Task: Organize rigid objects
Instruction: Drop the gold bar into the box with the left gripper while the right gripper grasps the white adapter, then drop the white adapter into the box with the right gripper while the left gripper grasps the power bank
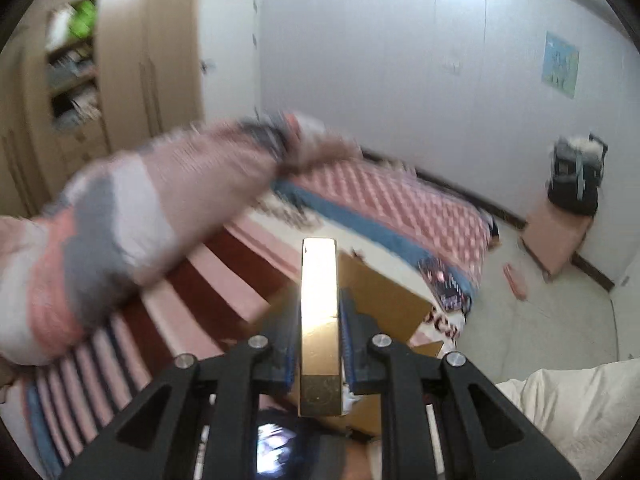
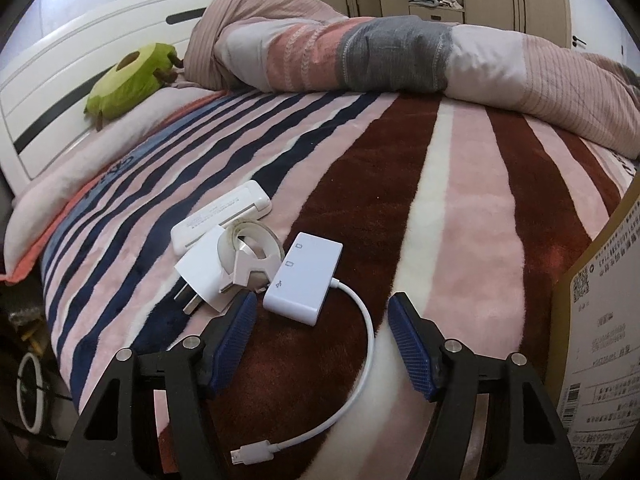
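My left gripper [image 1: 319, 304] is shut on a long gold rectangular box [image 1: 319, 320], held in the air above an open cardboard box [image 1: 384, 300] on the bed. My right gripper [image 2: 320, 316] is open and empty, low over the striped blanket [image 2: 460, 208]. Just ahead of it lies a white USB hub [image 2: 304, 276] with its cable [image 2: 360, 380] curling back between the fingers. Left of the hub are a white plug adapter [image 2: 200, 276], a tape roll [image 2: 248, 248] and a white flat case [image 2: 220, 216].
A rolled quilt [image 2: 380, 56] lies across the far side of the bed. A green avocado plush [image 2: 128, 80] rests by the white headboard [image 2: 60, 80]. A cardboard box wall [image 2: 600, 320] with labels stands at the right. Wardrobes [image 1: 120, 80] line the wall.
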Motion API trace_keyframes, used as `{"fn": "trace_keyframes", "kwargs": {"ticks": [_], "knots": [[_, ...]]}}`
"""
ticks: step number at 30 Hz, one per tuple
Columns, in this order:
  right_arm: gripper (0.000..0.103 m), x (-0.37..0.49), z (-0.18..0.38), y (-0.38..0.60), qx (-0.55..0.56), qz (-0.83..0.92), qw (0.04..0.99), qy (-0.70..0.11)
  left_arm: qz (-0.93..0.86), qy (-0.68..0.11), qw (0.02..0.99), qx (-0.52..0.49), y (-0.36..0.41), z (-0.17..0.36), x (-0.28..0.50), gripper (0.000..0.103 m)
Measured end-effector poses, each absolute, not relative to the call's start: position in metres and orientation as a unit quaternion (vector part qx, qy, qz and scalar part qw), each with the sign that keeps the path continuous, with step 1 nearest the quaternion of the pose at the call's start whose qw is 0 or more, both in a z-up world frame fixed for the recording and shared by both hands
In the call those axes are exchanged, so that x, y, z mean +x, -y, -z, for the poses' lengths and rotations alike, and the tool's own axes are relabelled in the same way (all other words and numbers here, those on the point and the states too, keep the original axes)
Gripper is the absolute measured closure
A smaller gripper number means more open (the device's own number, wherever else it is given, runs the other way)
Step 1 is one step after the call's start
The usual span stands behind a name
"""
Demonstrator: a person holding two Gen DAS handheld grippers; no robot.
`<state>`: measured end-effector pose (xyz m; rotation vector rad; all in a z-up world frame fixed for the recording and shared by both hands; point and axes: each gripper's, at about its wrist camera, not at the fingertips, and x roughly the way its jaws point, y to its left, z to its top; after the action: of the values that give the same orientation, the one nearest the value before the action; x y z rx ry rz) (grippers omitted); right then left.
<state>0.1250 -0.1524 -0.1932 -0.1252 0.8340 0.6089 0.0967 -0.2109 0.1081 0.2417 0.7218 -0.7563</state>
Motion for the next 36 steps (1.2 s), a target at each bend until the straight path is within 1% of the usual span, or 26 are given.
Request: {"fn": "trace_keyframes", "kwargs": {"ticks": [3, 5, 6, 7, 8, 9, 10, 13, 15, 16, 17, 19, 20, 21, 23, 24, 26, 30, 36], "knots": [[0.038, 0.125, 0.193, 0.154, -0.055, -0.295, 0.867, -0.397, 0.363, -0.412, 0.828, 0.108, 0.245, -0.059, 0.123, 0.088], [0.038, 0.126, 0.193, 0.158, -0.046, -0.301, 0.865, -0.398, 0.364, -0.438, 0.813, 0.118, 0.256, -0.04, 0.133, 0.087], [0.038, 0.126, 0.193, 0.159, -0.042, -0.303, 0.865, -0.398, 0.361, -0.44, 0.813, 0.121, 0.259, -0.035, 0.133, 0.083], [0.038, 0.126, 0.194, 0.16, -0.038, -0.305, 0.864, -0.399, 0.354, -0.439, 0.816, 0.126, 0.259, -0.032, 0.134, 0.064], [0.038, 0.126, 0.194, 0.16, -0.037, -0.306, 0.863, -0.4, 0.347, -0.435, 0.821, 0.126, 0.257, -0.03, 0.133, 0.041], [0.038, 0.126, 0.195, 0.16, -0.036, -0.307, 0.862, -0.401, 0.341, -0.425, 0.83, 0.123, 0.253, -0.034, 0.131, 0.035], [0.038, 0.127, 0.195, 0.161, -0.036, -0.308, 0.862, -0.4, 0.344, -0.417, 0.833, 0.118, 0.251, -0.036, 0.127, 0.033], [0.038, 0.127, 0.195, 0.161, -0.034, -0.309, 0.862, -0.401, 0.346, -0.398, 0.844, 0.098, 0.232, -0.055, 0.117, 0.032], [0.038, 0.127, 0.195, 0.16, -0.036, -0.307, 0.862, -0.401, 0.336, -0.374, 0.86, 0.09, 0.212, -0.073, 0.107, 0.024], [0.038, 0.127, 0.195, 0.159, -0.037, -0.306, 0.862, -0.401, 0.326, -0.364, 0.868, 0.088, 0.202, -0.08, 0.103, 0.017], [0.038, 0.127, 0.195, 0.158, -0.04, -0.306, 0.862, -0.402, 0.31, -0.351, 0.88, 0.085, 0.186, -0.087, 0.096, 0.015], [0.038, 0.128, 0.195, 0.156, -0.046, -0.304, 0.862, -0.403, 0.281, -0.335, 0.896, 0.076, 0.154, -0.093, 0.083, 0.014], [0.044, 0.128, 0.196, 0.155, -0.052, -0.306, 0.86, -0.405, 0.263, -0.33, 0.904, 0.068, 0.133, -0.093, 0.076, 0.014], [0.054, 0.128, 0.196, 0.153, -0.058, -0.304, 0.861, -0.404, 0.24, -0.324, 0.913, 0.06, 0.11, -0.09, 0.068, 0.014], [0.057, 0.129, 0.196, 0.155, -0.054, -0.309, 0.86, -0.403, 0.202, -0.314, 0.927, 0.046, 0.072, -0.082, 0.056, 0.014], [0.061, 0.129, 0.194, 0.157, -0.047, -0.314, 0.86, -0.399, 0.189, -0.312, 0.931, 0.036, 0.053, -0.075, 0.052, 0.014], [0.064, 0.124, 0.192, 0.16, -0.044, -0.324, 0.861, -0.39, 0.18, -0.32, 0.93, 0.007, 0.02, -0.057, 0.045, 0.014], [0.066, 0.106, 0.185, 0.153, -0.082, -0.333, 0.861, -0.374, 0.146, -0.345, 0.926, -0.038, -0.035, -0.01, 0.036, 0.014], [0.067, 0.086, 0.177, 0.154, -0.095, -0.325, 0.863, -0.375, 0.125, -0.377, 0.915, -0.07, -0.07, 0.055, 0.033, 0.014]]}}
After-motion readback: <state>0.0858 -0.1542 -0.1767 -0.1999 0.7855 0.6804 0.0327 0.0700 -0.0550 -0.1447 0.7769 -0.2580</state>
